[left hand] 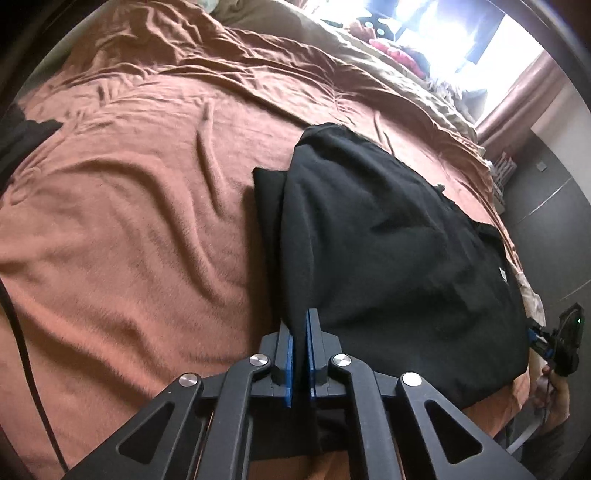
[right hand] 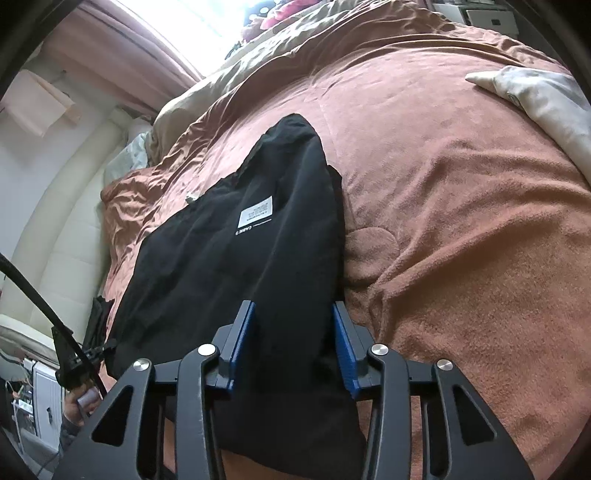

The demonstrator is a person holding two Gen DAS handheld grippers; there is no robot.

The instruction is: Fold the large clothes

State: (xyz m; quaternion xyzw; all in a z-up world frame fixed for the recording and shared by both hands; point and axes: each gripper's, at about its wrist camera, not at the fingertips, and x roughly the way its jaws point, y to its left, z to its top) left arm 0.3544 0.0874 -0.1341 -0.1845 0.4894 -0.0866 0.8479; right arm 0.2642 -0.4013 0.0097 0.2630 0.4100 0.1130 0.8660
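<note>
A black garment (left hand: 388, 236) is lying partly folded on a rust-brown blanket (left hand: 129, 221) that is covering the bed. It is sitting near the bed's near edge, running away from both cameras and narrowing toward its far end. A white label (right hand: 255, 214) is showing on its upper face in the right wrist view.

The left gripper (left hand: 300, 334) is pressing its blue pads (left hand: 289, 354) together on the near edge of the garment, with a thin fold of black cloth pinched between them. The right gripper (right hand: 293, 325) is reaching over the garment's near end with its jaws partway apart; black cloth is lying between the blue pads (right hand: 343, 350), and whether they are pressing on it I cannot tell.

A pale cloth (right hand: 546, 103) is lying on the blanket well apart from the garment, off to the right. A tan duvet (left hand: 369, 55) is bunching along the far side of the bed, below a bright window (left hand: 443, 26)
</note>
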